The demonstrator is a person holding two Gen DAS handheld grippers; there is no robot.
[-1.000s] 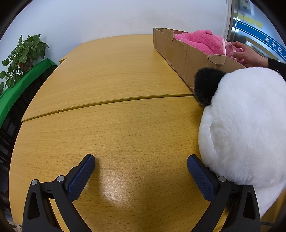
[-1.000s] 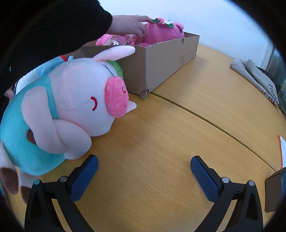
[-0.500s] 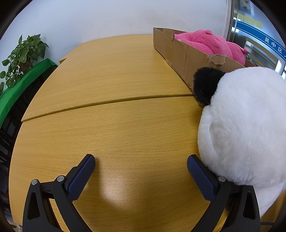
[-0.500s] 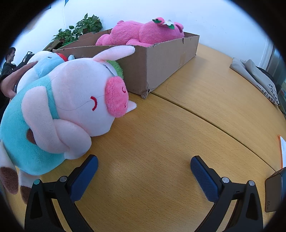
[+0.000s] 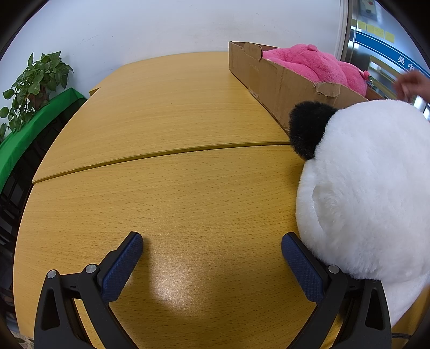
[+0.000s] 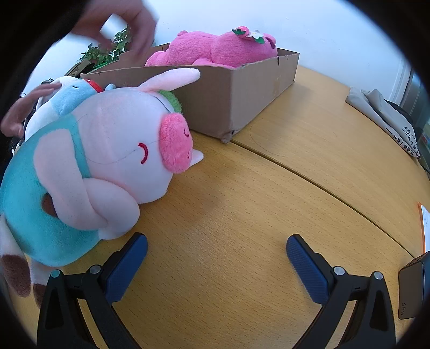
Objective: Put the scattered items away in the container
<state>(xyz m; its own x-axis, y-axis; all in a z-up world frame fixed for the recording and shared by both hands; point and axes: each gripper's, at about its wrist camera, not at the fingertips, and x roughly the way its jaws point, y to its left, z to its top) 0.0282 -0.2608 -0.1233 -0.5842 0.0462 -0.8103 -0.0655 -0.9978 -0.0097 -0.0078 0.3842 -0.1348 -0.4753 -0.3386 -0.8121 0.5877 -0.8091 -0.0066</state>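
In the left wrist view, the left tool (image 5: 212, 251) is seen released, with its jaws wide apart and only the bare wooden worktop (image 5: 166, 193) between them. A white plush panda (image 5: 371, 193) with a black ear lies on the worktop at the right, and it is touching the outer side of the right finger. Behind it the cardboard box (image 5: 279, 80) is placed, with a pink plush toy (image 5: 314, 63) lying inside. A blurred hand (image 5: 412, 83) is seen above the panda at the right edge; whether it touches anything cannot be told. A potted plant (image 5: 35, 83) is standing at the far left.

In the right wrist view, the right tool (image 6: 217, 252) is also released and nothing is held. A plush pig (image 6: 107, 158) in a teal garment lies on the worktop (image 6: 242, 228) just beside the left finger, with its snout toward the box (image 6: 236, 94). The pink toy (image 6: 215, 48) is resting in the box. Two hands (image 6: 126, 24) are seen above and behind the pig. A folded cloth (image 6: 381, 112) lies at the far right.
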